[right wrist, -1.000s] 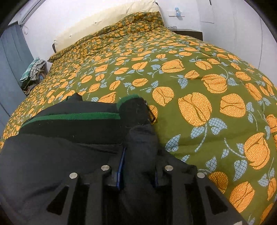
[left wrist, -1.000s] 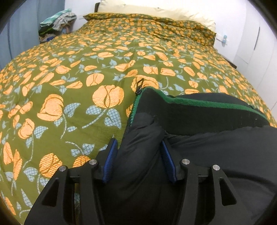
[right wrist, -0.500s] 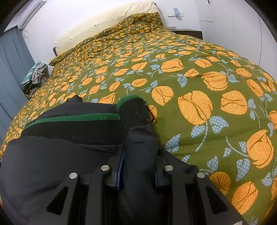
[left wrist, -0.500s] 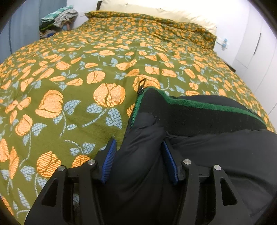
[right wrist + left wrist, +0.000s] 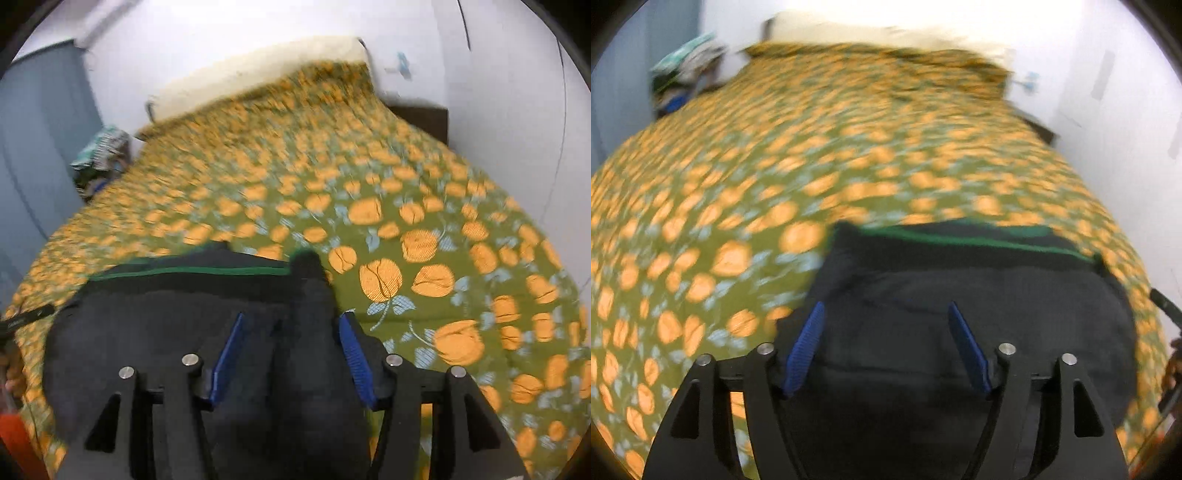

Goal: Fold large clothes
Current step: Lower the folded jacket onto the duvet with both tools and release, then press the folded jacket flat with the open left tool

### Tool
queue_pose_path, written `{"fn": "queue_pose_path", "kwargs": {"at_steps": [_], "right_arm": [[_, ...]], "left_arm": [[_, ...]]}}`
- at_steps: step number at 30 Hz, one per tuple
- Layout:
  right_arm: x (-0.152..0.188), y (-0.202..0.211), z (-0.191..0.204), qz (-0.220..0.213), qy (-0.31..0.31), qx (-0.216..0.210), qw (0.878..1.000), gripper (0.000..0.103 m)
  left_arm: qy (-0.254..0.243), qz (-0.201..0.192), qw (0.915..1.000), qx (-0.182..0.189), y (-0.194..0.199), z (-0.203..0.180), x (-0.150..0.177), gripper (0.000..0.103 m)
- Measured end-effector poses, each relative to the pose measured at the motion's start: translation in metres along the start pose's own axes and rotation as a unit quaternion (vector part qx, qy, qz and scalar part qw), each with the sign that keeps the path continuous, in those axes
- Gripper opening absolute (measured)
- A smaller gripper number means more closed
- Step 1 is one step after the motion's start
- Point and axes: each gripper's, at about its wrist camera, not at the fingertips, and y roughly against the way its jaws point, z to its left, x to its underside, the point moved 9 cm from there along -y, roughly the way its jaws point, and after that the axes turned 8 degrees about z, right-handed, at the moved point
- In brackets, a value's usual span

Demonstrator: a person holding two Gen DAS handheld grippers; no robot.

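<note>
A black jacket [image 5: 979, 295] with a green-edged collar lies folded on the green bedspread with orange flowers [image 5: 775, 166]. It also shows in the right wrist view [image 5: 166, 314]. My left gripper [image 5: 884, 314] is open, its blue pads spread apart above the jacket's left part. My right gripper [image 5: 293, 321] is open over the jacket's right edge, nothing held between the pads. Both views are blurred by motion.
A cream pillow [image 5: 879, 31] lies at the head of the bed. A pile of clothes [image 5: 683, 70] sits at the far left by a blue curtain [image 5: 33, 147]. A dark nightstand [image 5: 424, 114] stands at the far right by the white wall.
Both grippers have opened and let go of the jacket, then pulled back and up. The jacket now lies flat on the bed.
</note>
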Motion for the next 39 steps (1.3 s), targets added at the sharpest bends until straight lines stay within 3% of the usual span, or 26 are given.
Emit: {"fn": "queue_pose_path", "kwargs": {"at_steps": [4, 6, 9, 12, 17, 23, 26, 28, 31, 39], "right_arm": [[0.035, 0.044, 0.015, -0.01, 0.005, -0.051, 0.999, 0.056], [0.054, 0.055, 0.019, -0.011, -0.004, -0.069, 0.998, 0.056], [0.086, 0.067, 0.028, -0.006, -0.015, -0.093, 0.996, 0.056], [0.109, 0.075, 0.036, -0.009, -0.012, -0.103, 0.995, 0.056], [0.142, 0.078, 0.038, -0.009, -0.014, -0.109, 0.994, 0.056], [0.146, 0.068, 0.037, 0.001, -0.023, -0.125, 0.992, 0.056], [0.144, 0.074, 0.036, -0.012, -0.022, -0.128, 0.992, 0.056], [0.145, 0.077, 0.036, -0.017, -0.021, -0.132, 0.991, 0.056], [0.147, 0.075, 0.039, -0.015, -0.012, -0.132, 0.991, 0.056], [0.15, 0.065, 0.042, -0.005, -0.002, -0.132, 0.991, 0.056]], "left_arm": [[-0.024, 0.024, 0.997, 0.07, -0.009, -0.064, -0.013, 0.077], [-0.03, 0.035, 0.9959, 0.077, -0.022, -0.083, -0.022, 0.077], [-0.038, 0.066, 0.9953, 0.059, -0.064, -0.103, -0.028, 0.077], [-0.054, 0.095, 0.9935, 0.032, -0.103, -0.105, -0.013, 0.079], [-0.102, 0.083, 0.9913, 0.011, -0.12, -0.108, 0.005, 0.083], [-0.111, 0.09, 0.9898, 0.004, -0.104, -0.111, 0.008, 0.083], [-0.132, 0.09, 0.9866, 0.036, -0.074, -0.118, 0.025, 0.083], [-0.149, 0.088, 0.9842, 0.037, -0.063, -0.118, 0.044, 0.083], [-0.176, 0.082, 0.9808, 0.019, -0.066, -0.118, 0.064, 0.084], [-0.171, 0.084, 0.9816, 0.009, -0.08, -0.119, 0.062, 0.088]]}}
